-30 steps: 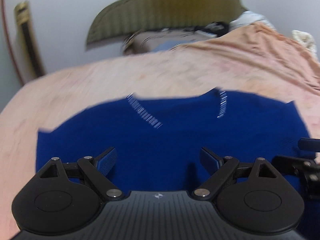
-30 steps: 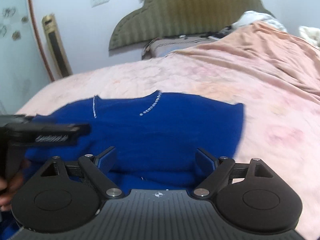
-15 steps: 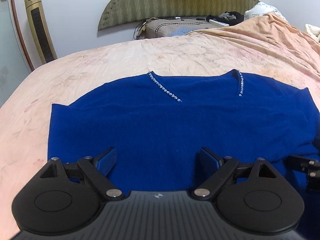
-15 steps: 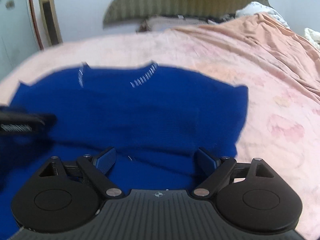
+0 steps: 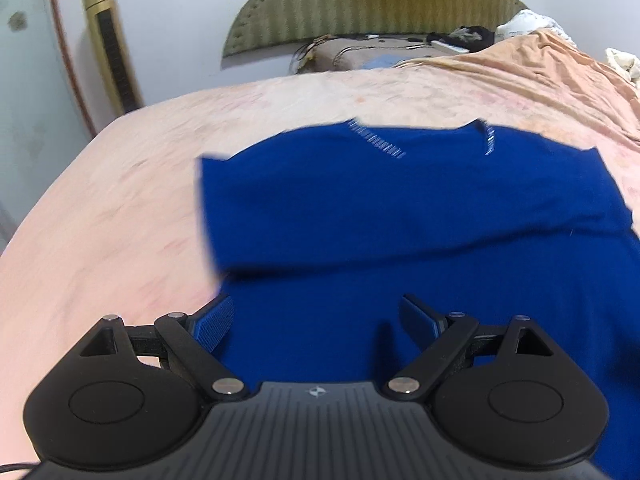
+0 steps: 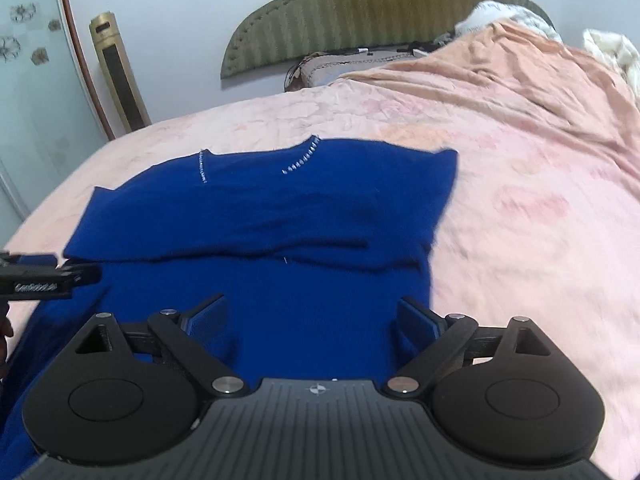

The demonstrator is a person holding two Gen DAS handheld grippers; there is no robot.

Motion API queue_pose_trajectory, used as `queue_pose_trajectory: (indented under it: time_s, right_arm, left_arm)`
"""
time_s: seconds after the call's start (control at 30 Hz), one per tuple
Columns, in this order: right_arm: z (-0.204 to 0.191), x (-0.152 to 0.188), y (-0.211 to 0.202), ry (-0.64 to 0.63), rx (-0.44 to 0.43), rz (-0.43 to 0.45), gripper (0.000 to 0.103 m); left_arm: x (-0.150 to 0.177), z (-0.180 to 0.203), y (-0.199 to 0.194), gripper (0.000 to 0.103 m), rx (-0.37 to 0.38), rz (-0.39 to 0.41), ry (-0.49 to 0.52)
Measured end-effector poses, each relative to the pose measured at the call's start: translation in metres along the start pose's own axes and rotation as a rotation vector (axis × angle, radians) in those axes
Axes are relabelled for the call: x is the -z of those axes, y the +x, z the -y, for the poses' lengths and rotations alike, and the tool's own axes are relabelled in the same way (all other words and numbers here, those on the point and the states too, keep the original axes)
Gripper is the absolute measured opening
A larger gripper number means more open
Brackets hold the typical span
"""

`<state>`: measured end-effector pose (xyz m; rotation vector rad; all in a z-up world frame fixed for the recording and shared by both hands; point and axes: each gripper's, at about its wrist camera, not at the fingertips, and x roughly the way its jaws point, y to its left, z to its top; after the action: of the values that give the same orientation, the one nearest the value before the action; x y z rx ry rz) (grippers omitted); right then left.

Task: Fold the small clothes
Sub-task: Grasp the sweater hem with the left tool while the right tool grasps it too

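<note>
A: Matte black two-finger left gripper [image 5: 316, 320]: ribbed housing, round side discs, silver pivot screws, blue textured pads [image 5: 214, 326]?

B: Confirmed. Matte black right gripper [image 6: 312, 316]: identical build, small white diamond emblem on ribbed housing.

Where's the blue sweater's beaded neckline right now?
The beaded neckline lies at the far edge of the blue sweater, toward the headboard, left of centre in the right wrist view and right of centre in the left wrist view.
</note>
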<state>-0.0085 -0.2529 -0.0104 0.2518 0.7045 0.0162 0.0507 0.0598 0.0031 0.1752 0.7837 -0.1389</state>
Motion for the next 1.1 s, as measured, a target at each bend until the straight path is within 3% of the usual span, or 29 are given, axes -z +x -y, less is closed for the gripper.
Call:
queue_pose_trajectory:
  time_s: [0.17,0.37,0.53,0.67,0.7,0.77,0.8,0.87,0.9,0.97,1.1]
  right_arm:
    - [0.025,0.023,-0.027,0.076,-0.069,0.003,0.093]
    - [0.033,0.050,-0.043,0.047,-0.105,-0.100,0.093]
    - [0.037,0.063,-0.060,0.052,-0.136,-0.142,0.091]
    - [0.037,0.072,-0.063,0.089,-0.193,-0.161,0.071]
    - [0.031,0.075,-0.060,0.075,-0.199,-0.166,0.067]
    - [0.017,0.076,-0.056,0.022,-0.209,-0.167,0.065]
    - [0.011,0.075,-0.054,0.006,-0.223,-0.171,0.057]
    - [0.002,0.072,-0.046,-0.014,-0.245,-0.176,0.029]
    - [-0.001,0.070,-0.043,-0.024,-0.237,-0.176,0.009]
    - [-0.006,0.066,-0.039,-0.052,-0.221,-0.156,0.009]
    - [-0.011,0.048,-0.039,-0.106,-0.165,-0.078,0.008]
  left_arm:
    - [0.034,-0.052,-0.022,0.090,0.052,-0.061,-0.088]
    - [0.067,-0.088,-0.037,0.090,0.239,-0.142,-0.196]
    - [0.070,-0.076,-0.043,0.090,0.329,-0.174,-0.122]
    - [0.070,-0.048,-0.046,0.088,0.384,-0.172,-0.036]
    - [0.069,-0.042,-0.046,0.074,0.390,-0.169,-0.018]
    - [0.066,-0.031,-0.046,0.059,0.379,-0.156,0.017]
    - [0.065,-0.029,-0.045,0.045,0.381,-0.154,0.025]
    - [0.062,-0.029,-0.041,0.029,0.398,-0.155,0.005]
    - [0.059,-0.030,-0.039,0.023,0.401,-0.158,-0.010]
    - [0.055,-0.034,-0.035,0.015,0.397,-0.160,-0.033]
    - [0.042,-0.036,-0.037,0.012,0.403,-0.102,-0.056]
